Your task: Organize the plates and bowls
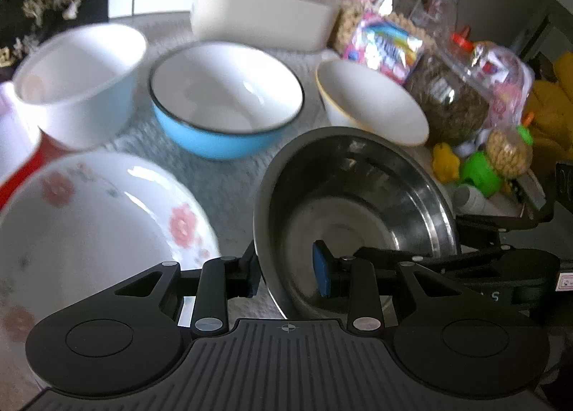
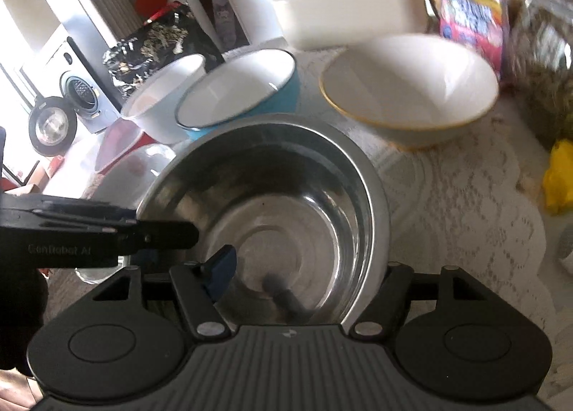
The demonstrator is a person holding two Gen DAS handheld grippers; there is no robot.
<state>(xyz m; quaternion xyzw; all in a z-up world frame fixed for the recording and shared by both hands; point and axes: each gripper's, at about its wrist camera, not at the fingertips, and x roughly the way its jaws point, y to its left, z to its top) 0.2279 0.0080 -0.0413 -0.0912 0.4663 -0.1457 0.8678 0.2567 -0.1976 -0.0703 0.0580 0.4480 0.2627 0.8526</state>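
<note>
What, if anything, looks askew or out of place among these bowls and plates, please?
The steel bowl sits tilted rather than flat, its near rim between the left gripper jaws. Nothing looks spilled or broken.

We see a polished steel bowl (image 2: 279,203) with a mirror-like inside, glossy glazed ceramic bowls — the blue-sided one (image 1: 225,99) smoothest — on a rough white lace tablecloth (image 2: 465,196); the gripper bodies look matt black plastic.
</note>
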